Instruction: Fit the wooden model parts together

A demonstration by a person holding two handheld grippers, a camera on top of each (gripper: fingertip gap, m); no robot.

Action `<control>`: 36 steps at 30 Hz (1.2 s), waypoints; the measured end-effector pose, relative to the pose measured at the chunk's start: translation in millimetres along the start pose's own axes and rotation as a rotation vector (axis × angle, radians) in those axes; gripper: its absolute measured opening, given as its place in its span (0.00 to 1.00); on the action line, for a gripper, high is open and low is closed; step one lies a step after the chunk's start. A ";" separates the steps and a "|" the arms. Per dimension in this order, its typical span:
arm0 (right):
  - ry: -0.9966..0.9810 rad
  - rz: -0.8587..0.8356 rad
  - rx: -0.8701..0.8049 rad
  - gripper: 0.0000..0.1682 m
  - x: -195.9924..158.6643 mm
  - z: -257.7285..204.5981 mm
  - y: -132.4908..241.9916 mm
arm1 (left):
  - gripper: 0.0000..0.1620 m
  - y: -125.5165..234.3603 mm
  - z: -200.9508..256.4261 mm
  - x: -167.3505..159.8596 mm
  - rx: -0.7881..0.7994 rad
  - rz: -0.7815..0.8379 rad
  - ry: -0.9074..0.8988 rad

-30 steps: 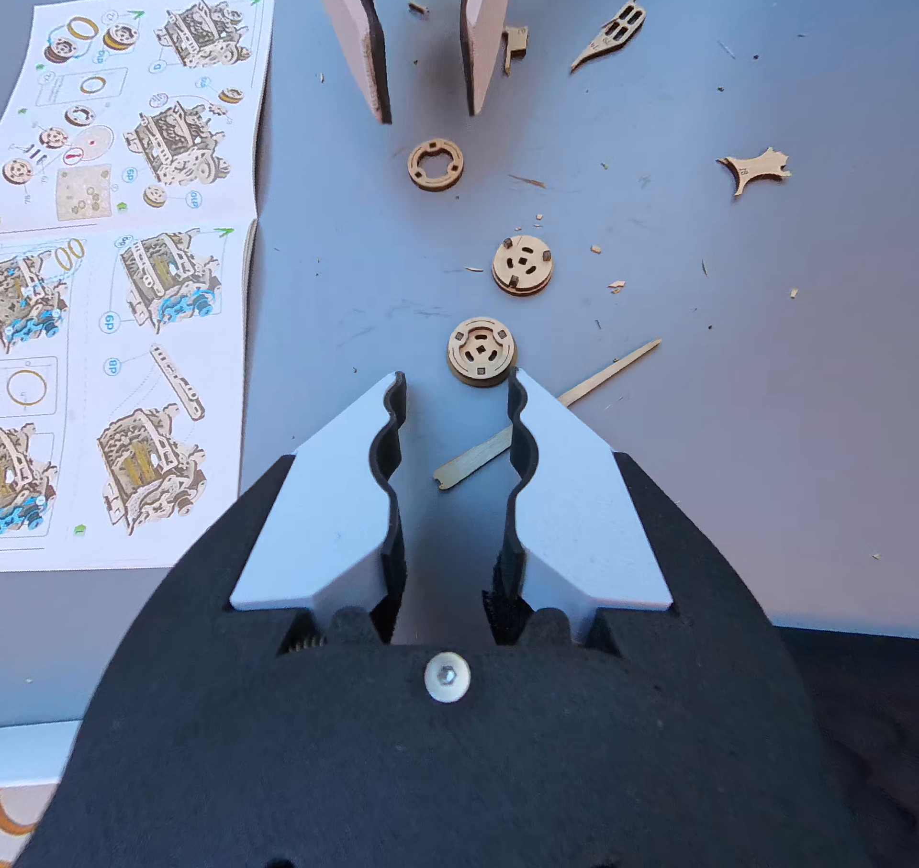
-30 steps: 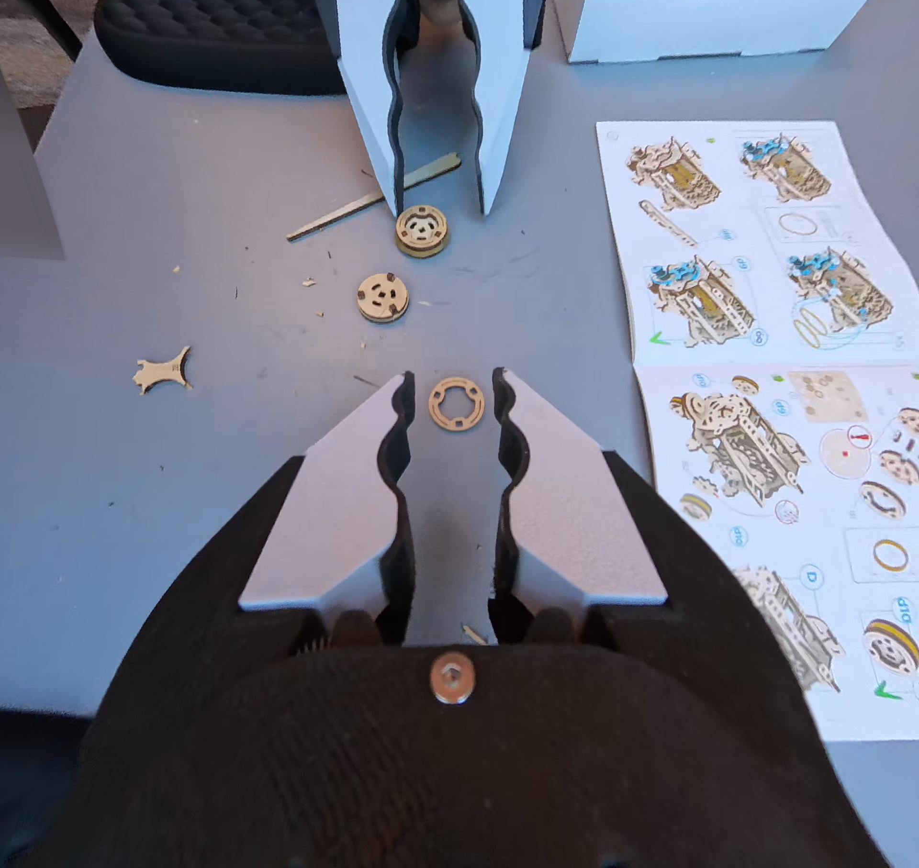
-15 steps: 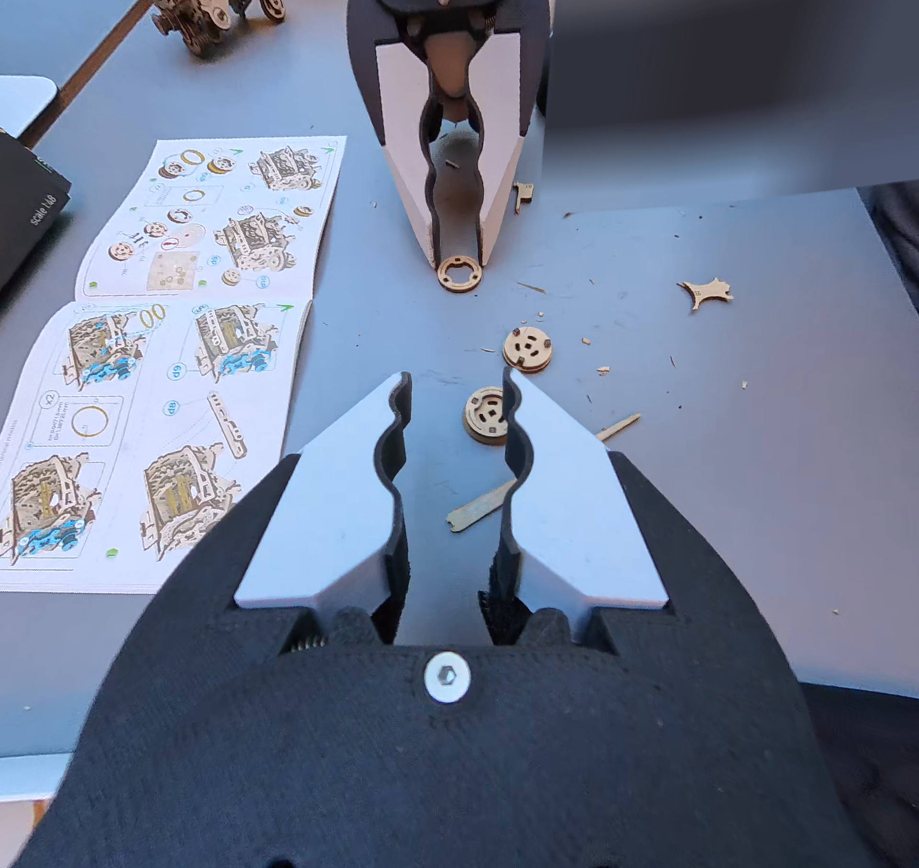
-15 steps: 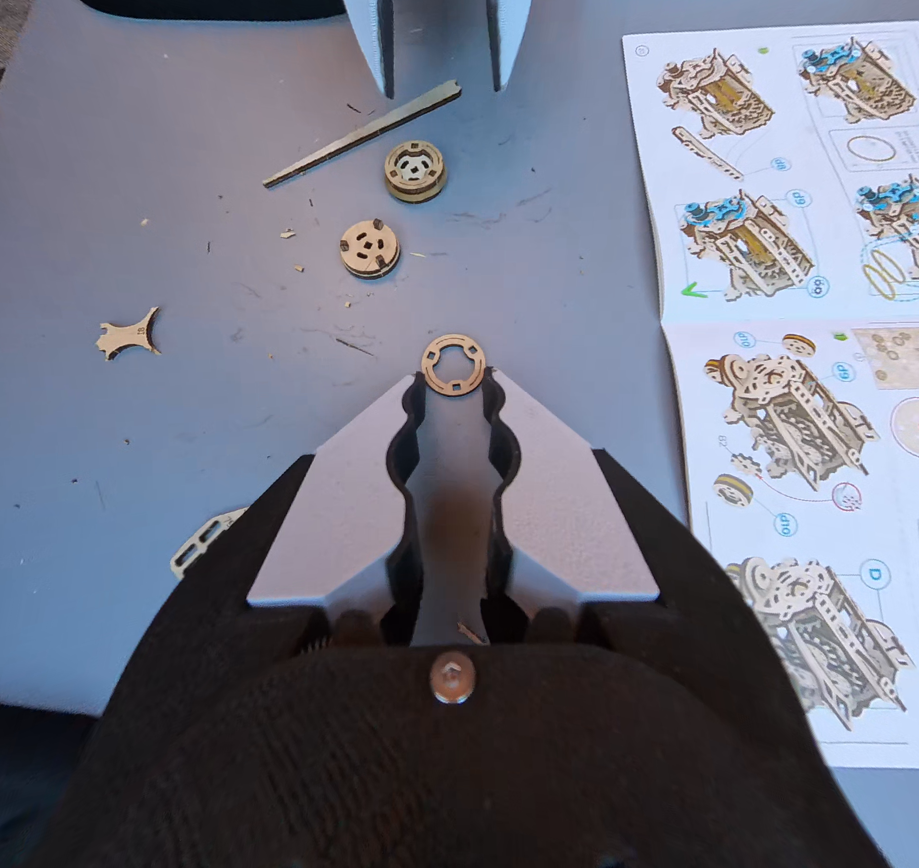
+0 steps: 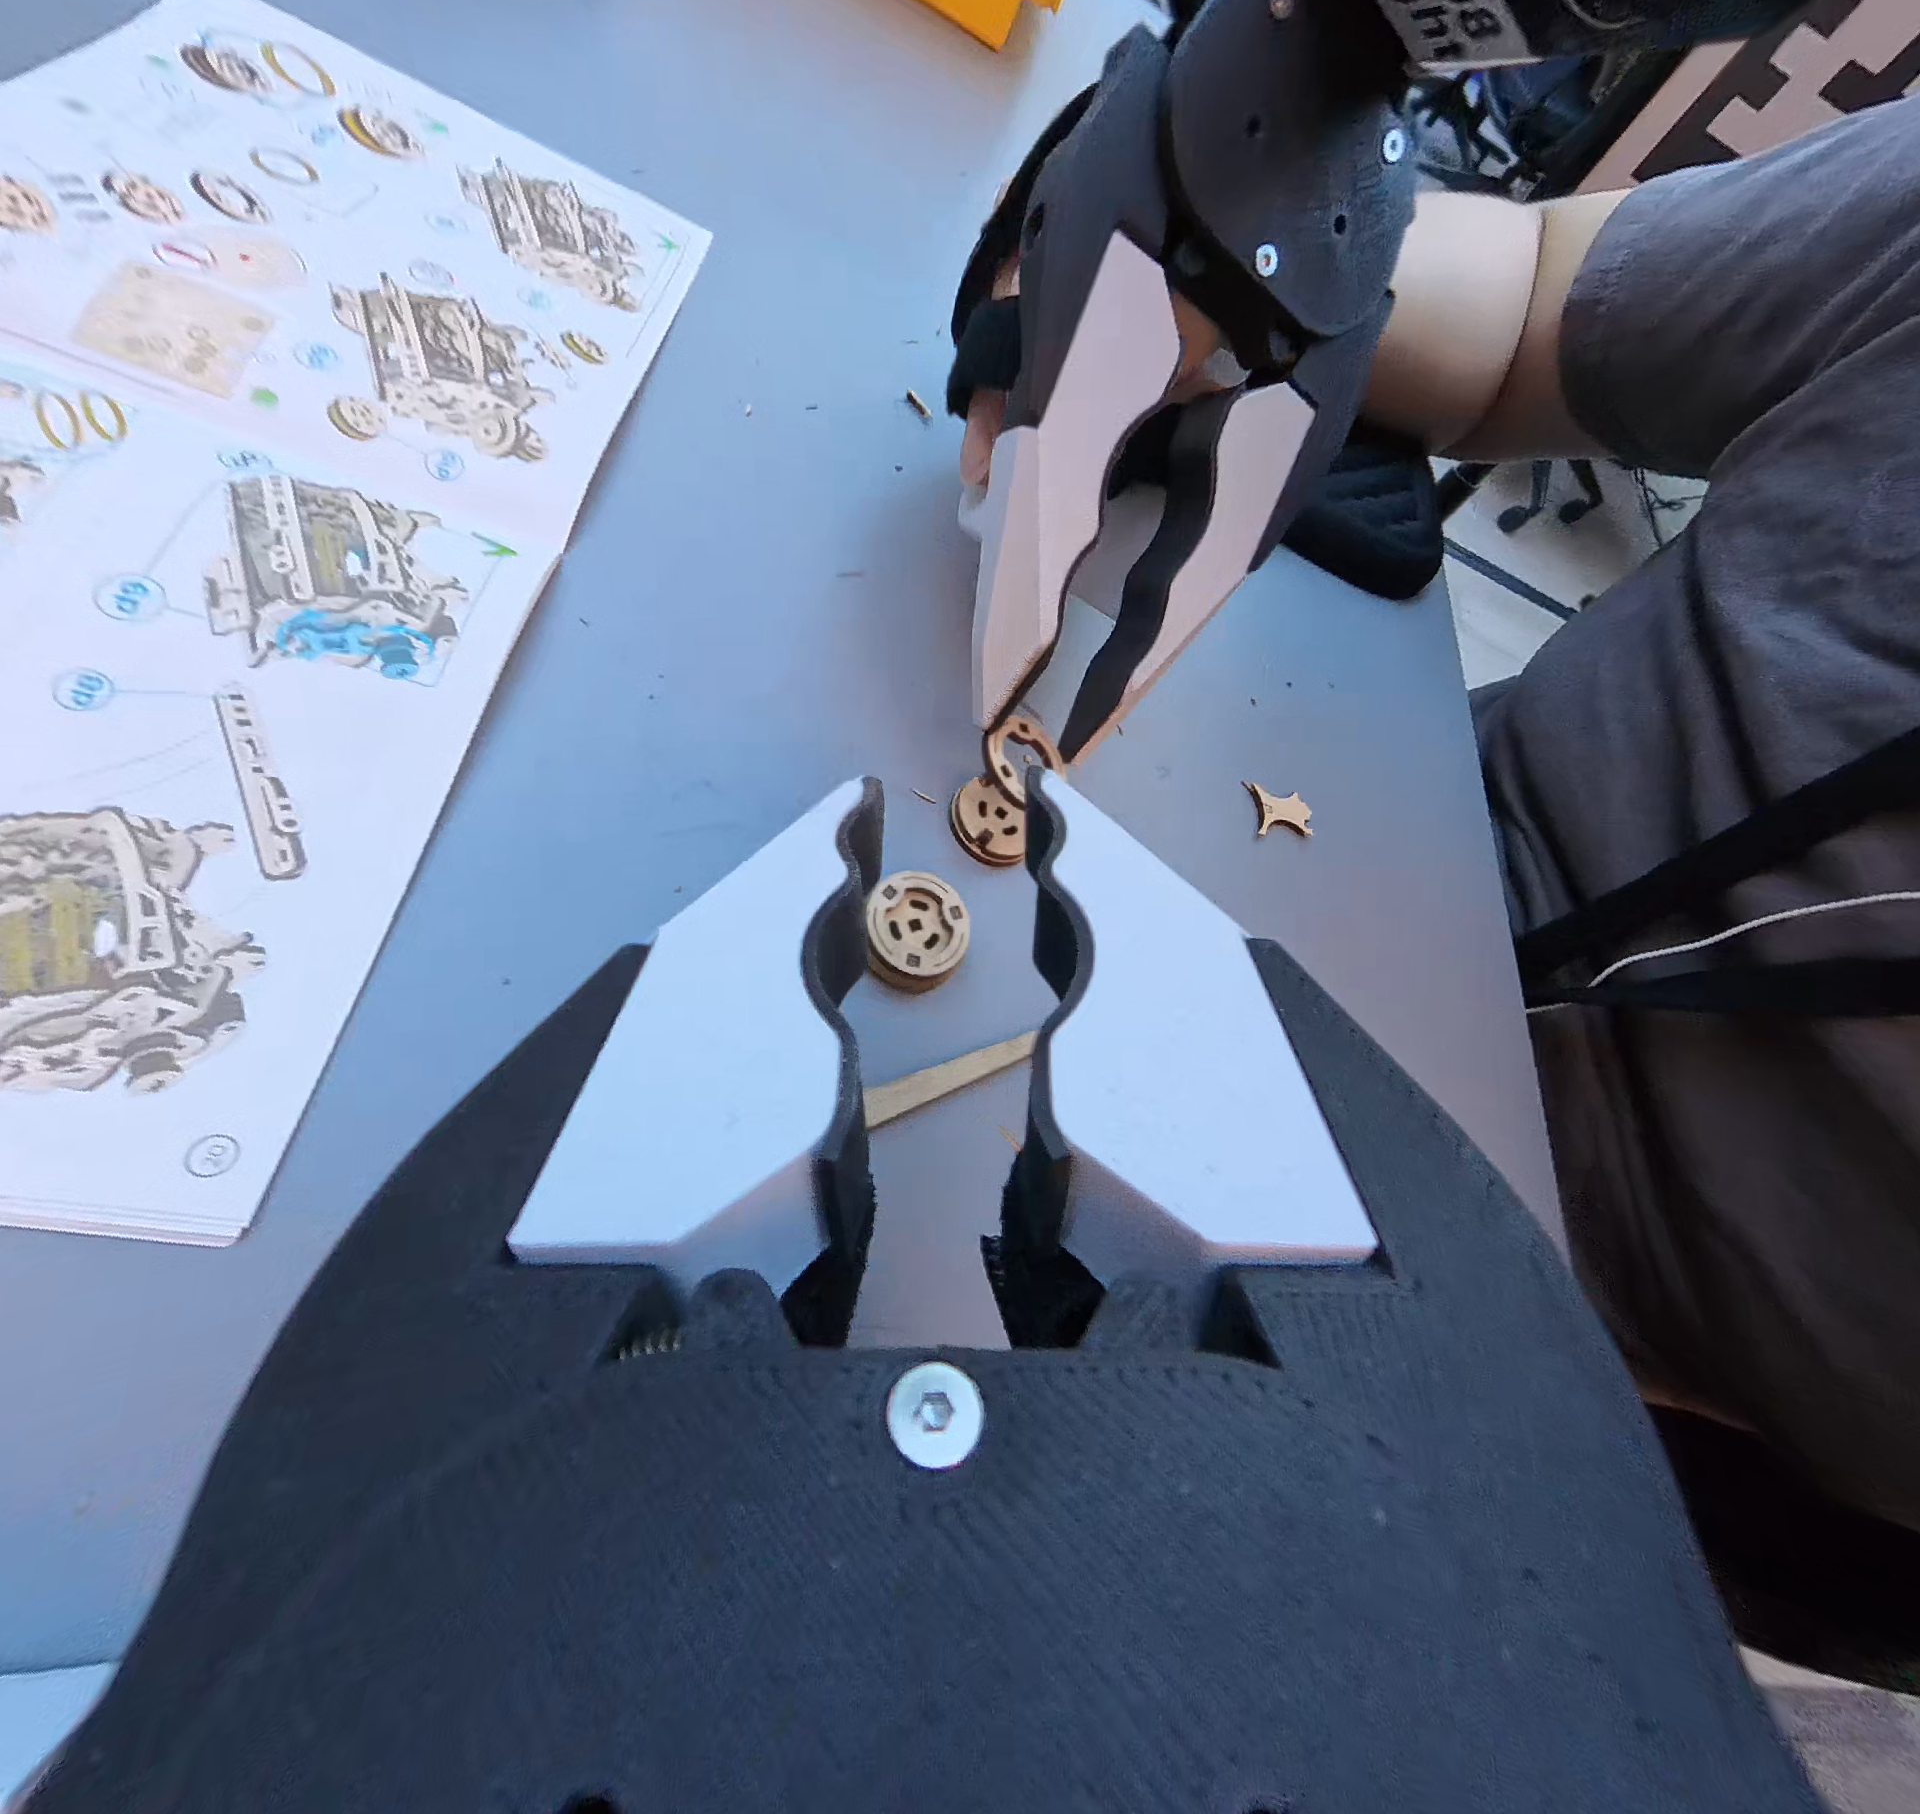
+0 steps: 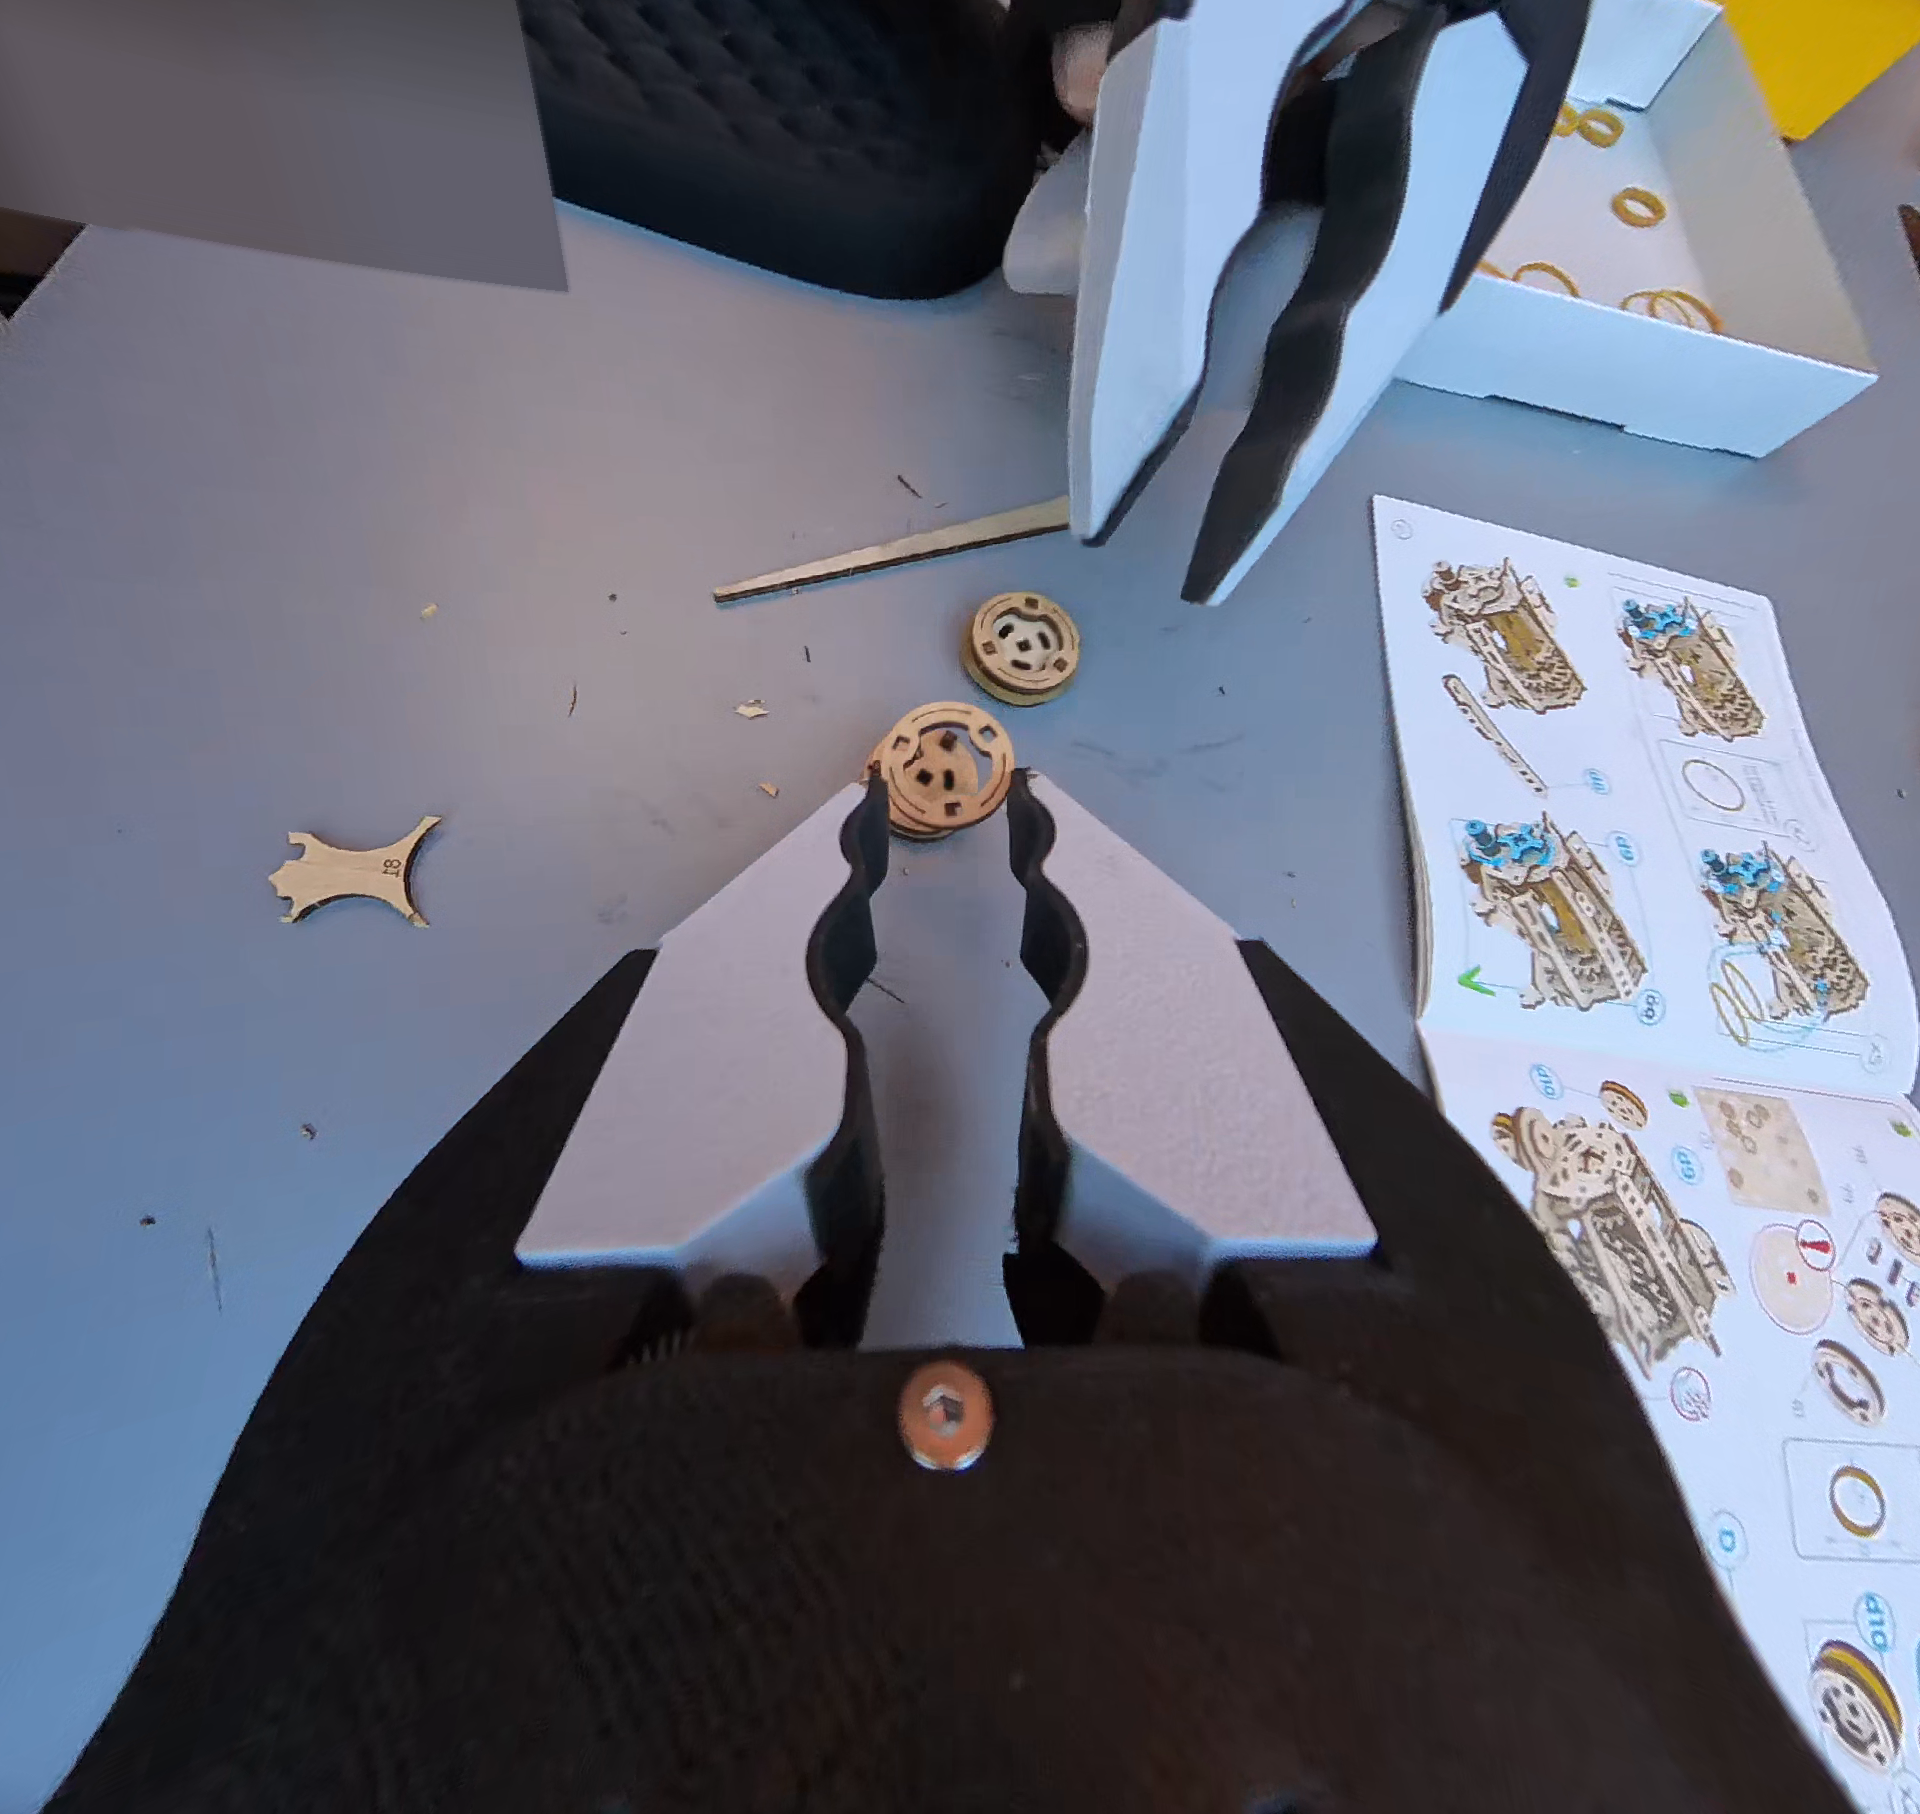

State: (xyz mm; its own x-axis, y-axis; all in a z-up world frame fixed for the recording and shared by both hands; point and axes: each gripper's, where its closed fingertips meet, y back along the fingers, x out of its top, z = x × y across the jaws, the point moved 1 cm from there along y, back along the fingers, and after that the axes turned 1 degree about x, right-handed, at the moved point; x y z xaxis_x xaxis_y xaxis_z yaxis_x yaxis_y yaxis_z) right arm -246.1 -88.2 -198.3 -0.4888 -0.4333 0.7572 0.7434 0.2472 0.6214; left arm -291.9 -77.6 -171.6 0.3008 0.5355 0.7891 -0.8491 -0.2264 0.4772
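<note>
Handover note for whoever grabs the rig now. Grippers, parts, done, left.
Right gripper: shut on the thin wooden ring, held over the pegged disc; whether it touches is unclear.
Left gripper: open, empty, hovering above the thick slotted wheel and the flat wooden stick.
Star-shaped offcut lies apart; instruction sheet lies beside the parts.
Done: ring picked up.
Left: probably align it onto the disc's pegs and press; wheel untouched.
</note>
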 end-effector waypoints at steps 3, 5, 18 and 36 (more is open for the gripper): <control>-0.008 0.003 0.008 0.13 0.6 -0.5 -1.7 | 0.13 -6.5 -1.6 -7.0 0.010 -0.053 0.060; -0.016 0.011 0.013 0.13 1.0 -0.5 -1.2 | 0.10 -8.6 -1.6 -8.2 0.007 -0.066 0.085; -0.131 0.015 -0.052 0.13 -13.3 24.0 7.4 | 0.09 -11.8 -5.6 -14.1 0.034 -0.098 0.034; -0.227 -0.019 0.057 0.13 -34.1 16.0 2.8 | 0.09 3.7 -21.4 -7.6 0.072 -0.029 0.008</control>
State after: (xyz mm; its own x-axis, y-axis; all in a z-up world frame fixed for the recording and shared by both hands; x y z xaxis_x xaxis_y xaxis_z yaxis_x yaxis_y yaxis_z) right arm -234.7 -58.9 -219.1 -0.5975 -0.2338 0.7671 0.7091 0.2926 0.6415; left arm -306.6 -65.2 -184.0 0.3211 0.5490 0.7717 -0.8065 -0.2686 0.5267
